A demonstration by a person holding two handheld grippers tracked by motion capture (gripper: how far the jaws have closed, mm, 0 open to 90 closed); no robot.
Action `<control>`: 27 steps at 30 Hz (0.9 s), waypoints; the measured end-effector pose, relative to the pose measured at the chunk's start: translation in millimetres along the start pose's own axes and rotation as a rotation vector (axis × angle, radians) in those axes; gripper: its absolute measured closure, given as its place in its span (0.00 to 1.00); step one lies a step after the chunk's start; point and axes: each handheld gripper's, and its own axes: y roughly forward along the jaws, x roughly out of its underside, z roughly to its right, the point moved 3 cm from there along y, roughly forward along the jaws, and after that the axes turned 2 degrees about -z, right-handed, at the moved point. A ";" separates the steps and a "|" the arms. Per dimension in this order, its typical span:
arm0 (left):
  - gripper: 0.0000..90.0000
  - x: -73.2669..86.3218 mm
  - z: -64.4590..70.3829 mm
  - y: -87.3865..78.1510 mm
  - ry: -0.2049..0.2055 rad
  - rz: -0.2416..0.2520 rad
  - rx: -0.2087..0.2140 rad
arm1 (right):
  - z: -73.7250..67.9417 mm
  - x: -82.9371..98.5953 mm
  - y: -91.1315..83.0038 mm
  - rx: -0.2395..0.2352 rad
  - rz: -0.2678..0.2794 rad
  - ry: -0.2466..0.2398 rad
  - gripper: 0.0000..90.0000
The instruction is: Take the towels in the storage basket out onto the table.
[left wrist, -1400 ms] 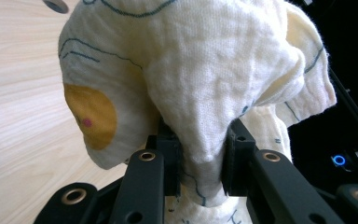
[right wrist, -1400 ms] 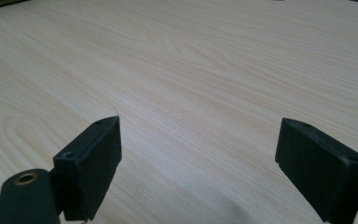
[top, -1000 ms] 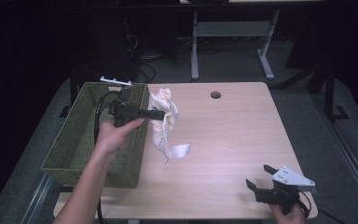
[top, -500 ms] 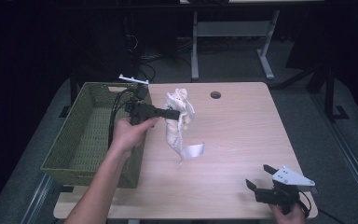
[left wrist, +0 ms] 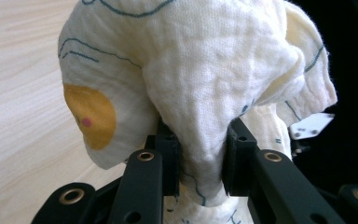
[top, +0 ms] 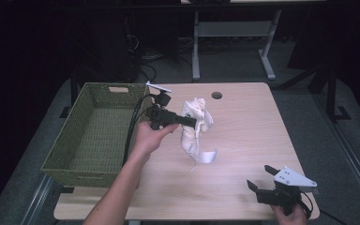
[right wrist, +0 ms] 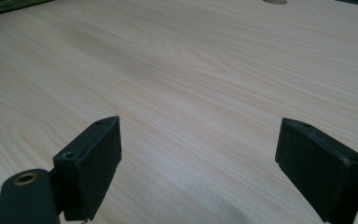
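Two jaws of my left gripper (top: 193,123) are clamped on a bunched fold of the cream cloth (top: 194,126), which I hold lifted above the middle of the worktop (top: 253,126), a little toward its far edge and just beside the green woven basket (top: 93,136). In the left gripper view the cloth (left wrist: 200,79) bulges out over the pads, showing thin blue lines and a yellow round patch with a pink dot. Its loose end hangs down, and I cannot tell whether the curled tip touches the wood. The basket sits along the worktop's left edge. My right gripper (top: 266,182) rests low at the near right corner, well apart from the cloth, its jaws spread wide with only bare wood between them in the right gripper view (right wrist: 196,163). A round hole (top: 217,95) lies near the far edge.
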 end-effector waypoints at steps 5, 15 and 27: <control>0.79 0.1 -1.8 20.2 0.009 -0.021 -0.073 | 0.4 -0.7 1.0 -0.008 0.000 -0.002 0.15; 0.79 11.1 -18.2 55.6 0.014 -0.079 -0.170 | 0.7 -0.7 1.4 -0.014 -0.007 0.001 0.15; 0.78 22.9 -25.0 82.0 0.065 -0.099 -0.310 | 0.6 -0.5 1.3 -0.012 -0.008 -0.001 0.16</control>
